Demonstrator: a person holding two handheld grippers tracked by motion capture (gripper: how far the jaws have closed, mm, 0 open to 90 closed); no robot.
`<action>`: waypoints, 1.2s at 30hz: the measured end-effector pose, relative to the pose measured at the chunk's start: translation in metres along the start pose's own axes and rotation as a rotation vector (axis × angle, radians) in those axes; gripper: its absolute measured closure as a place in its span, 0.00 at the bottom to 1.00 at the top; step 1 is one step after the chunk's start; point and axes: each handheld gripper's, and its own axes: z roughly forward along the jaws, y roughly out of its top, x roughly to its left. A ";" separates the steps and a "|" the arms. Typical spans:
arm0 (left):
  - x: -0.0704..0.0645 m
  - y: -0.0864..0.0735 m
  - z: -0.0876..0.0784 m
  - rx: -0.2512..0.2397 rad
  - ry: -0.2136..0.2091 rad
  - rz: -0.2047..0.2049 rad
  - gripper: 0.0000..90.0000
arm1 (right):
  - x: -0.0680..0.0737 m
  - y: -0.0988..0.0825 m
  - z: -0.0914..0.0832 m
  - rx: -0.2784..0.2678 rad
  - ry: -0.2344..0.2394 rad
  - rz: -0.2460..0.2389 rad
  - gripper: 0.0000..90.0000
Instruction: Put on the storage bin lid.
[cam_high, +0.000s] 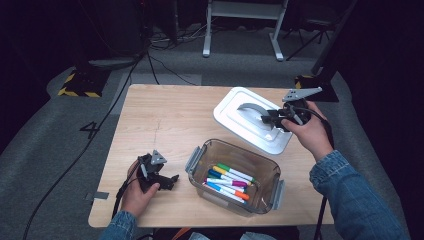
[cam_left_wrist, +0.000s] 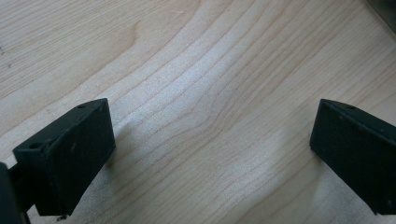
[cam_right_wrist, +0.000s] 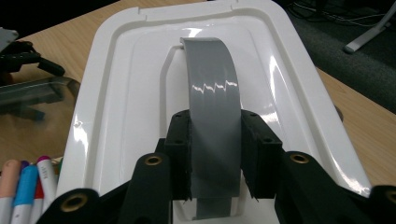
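A white box lid (cam_high: 235, 112) with a grey arched handle (cam_high: 250, 108) hangs tilted above the table's far right. My right gripper (cam_high: 270, 119) is shut on that handle. In the right gripper view the grey handle (cam_right_wrist: 212, 116) runs up between the two black jaws and the white lid (cam_right_wrist: 116, 88) spreads behind it. A clear plastic box (cam_high: 270, 172) with grey side latches stands at the front centre and holds several coloured markers (cam_high: 229, 181). My left gripper (cam_high: 167, 181) rests on the wood left of the box, jaws wide open over bare tabletop (cam_left_wrist: 205, 116).
The wooden table (cam_high: 165, 120) has free room on its left half and back edge. Marker tips (cam_right_wrist: 25, 186) and the box rim (cam_right_wrist: 37, 88) lie below the raised lid. Cables and stand legs (cam_high: 240, 30) are on the grey floor beyond.
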 end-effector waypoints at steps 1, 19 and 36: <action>0.000 0.000 0.000 0.000 0.000 0.000 0.00 | 0.000 0.000 0.000 0.000 0.000 0.000 0.75; 0.000 0.000 0.000 0.000 -0.001 0.001 0.00 | 0.083 0.004 -0.031 -0.009 0.129 -0.082 0.75; 0.000 0.000 0.000 -0.003 -0.004 -0.005 0.00 | 0.122 -0.027 -0.006 0.058 0.216 -0.081 0.75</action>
